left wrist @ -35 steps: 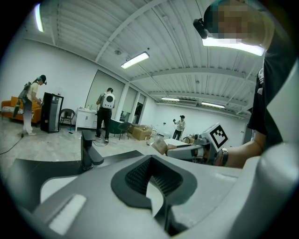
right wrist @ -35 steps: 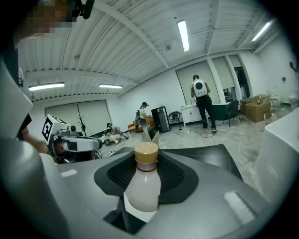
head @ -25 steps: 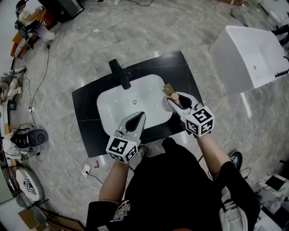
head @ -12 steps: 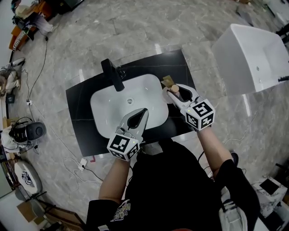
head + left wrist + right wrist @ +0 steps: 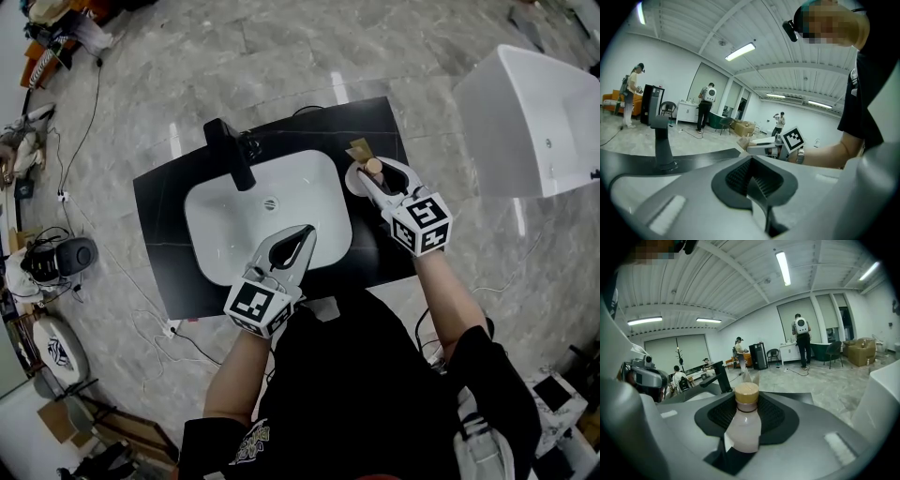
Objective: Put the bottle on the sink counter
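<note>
A small pale bottle (image 5: 744,427) with a wooden cap (image 5: 373,166) is held upright between the jaws of my right gripper (image 5: 367,174), which is shut on it. It hangs over the right part of the black sink counter (image 5: 169,253), just beside the white basin (image 5: 234,225). Whether its base touches the counter is hidden. My left gripper (image 5: 304,236) is shut and empty over the basin's front edge; its pads (image 5: 761,185) meet with nothing between them. The right gripper (image 5: 745,411) looks toward the black faucet (image 5: 721,376).
The black faucet (image 5: 231,153) stands at the counter's back left. A small tan object (image 5: 359,149) lies on the counter just beyond the bottle. A large white tub (image 5: 539,122) sits on the marble floor to the right. Cables and gear (image 5: 66,258) lie at left.
My right gripper has carried the bottle a little farther out over the counter's right side. The left gripper has edged forward over the basin's front, still shut.
</note>
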The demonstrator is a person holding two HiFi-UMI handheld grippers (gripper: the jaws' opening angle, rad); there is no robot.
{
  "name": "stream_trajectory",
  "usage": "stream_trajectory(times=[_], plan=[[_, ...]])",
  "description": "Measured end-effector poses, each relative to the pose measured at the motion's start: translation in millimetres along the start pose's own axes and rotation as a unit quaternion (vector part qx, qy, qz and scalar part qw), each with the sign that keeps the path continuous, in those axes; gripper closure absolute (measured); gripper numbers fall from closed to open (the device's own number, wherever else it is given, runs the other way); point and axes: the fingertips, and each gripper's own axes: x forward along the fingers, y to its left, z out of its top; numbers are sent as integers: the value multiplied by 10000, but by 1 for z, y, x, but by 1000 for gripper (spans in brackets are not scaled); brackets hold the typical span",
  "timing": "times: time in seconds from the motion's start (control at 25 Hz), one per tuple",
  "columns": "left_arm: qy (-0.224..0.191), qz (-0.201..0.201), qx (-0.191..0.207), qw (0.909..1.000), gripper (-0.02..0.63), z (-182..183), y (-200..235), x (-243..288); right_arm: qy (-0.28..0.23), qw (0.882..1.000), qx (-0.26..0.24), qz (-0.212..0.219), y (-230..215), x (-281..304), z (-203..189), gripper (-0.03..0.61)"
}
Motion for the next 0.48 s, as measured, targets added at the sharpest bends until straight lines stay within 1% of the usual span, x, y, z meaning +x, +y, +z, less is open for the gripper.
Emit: stream_trajectory(times=[0.08, 0.2, 0.48], plan=[[76, -9, 2, 10000, 614, -8, -1, 0, -23, 10000, -65, -65, -6, 6, -6, 411], [75, -101, 1, 9999, 614, -17, -5, 1, -24, 9997, -170, -173, -16, 17, -9, 411], [190, -42, -122, 9997, 614, -24, -3, 6, 42, 9993, -189, -307, -43, 45, -10, 411]])
